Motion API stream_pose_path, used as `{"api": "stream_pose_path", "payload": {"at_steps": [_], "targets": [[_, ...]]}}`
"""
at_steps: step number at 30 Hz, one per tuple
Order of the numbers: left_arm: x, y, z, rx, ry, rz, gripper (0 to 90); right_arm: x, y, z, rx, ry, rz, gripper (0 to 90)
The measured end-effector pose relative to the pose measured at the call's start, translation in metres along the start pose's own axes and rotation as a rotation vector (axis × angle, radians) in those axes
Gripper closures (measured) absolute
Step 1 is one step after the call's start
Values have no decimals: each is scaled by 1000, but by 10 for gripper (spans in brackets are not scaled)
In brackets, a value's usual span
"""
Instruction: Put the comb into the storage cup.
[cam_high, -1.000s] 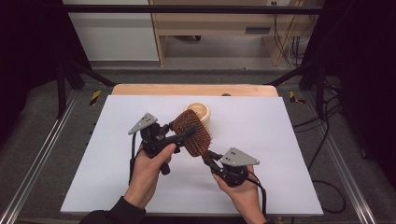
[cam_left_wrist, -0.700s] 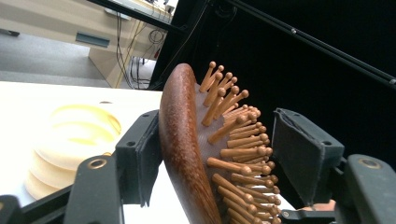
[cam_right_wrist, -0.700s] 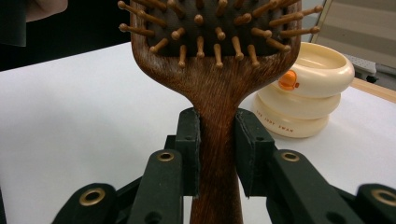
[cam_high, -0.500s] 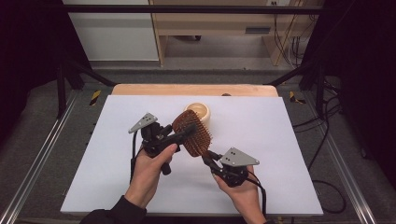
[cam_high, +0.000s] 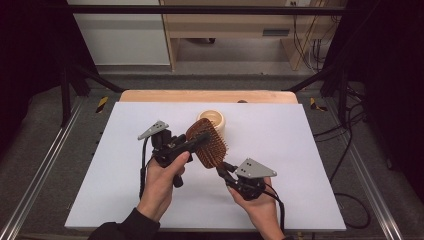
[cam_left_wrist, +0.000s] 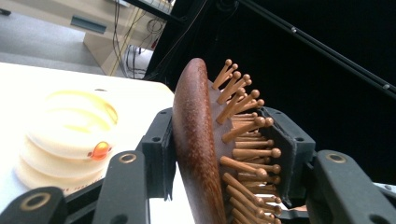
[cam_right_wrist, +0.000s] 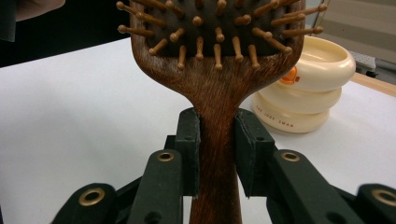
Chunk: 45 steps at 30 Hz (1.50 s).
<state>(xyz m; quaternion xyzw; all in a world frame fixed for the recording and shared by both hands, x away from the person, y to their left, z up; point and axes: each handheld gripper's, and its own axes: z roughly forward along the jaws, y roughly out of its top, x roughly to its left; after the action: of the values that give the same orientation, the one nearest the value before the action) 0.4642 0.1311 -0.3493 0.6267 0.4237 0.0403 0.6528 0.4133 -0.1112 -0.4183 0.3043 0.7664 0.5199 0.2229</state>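
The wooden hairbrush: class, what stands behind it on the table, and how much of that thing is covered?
Behind the hairbrush stands a cream ribbed container on the white table. From above its open rim shows; the brush head covers its lower front.

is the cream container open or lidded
Open: the cream container shows a hollow top, no lid, in the high view.

The hairbrush (cam_high: 206, 142) is dark reddish-brown wood with lighter brown pins; the ribbed container (cam_high: 214, 120) is cream with an orange mark; the table (cam_high: 280, 145) is white.
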Motion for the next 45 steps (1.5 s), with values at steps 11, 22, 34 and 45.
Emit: {"api": "stream_pose_path", "payload": {"at_steps": [11, 22, 34, 45], "targets": [[-3, 2, 2, 12, -8, -16, 525, -2, -2, 2, 7, 11, 16, 727], [-6, 6, 4, 18, -18, -2, 530, -5, -2, 4, -1, 32, 41, 716], [-5, 12, 0, -6, -12, 10, 530, -8, -1, 2, -5, 28, 76, 455], [-4, 24, -2, -38, 10, 39, 529, -25, -9, -13, -104, -51, 17, 112]]}}
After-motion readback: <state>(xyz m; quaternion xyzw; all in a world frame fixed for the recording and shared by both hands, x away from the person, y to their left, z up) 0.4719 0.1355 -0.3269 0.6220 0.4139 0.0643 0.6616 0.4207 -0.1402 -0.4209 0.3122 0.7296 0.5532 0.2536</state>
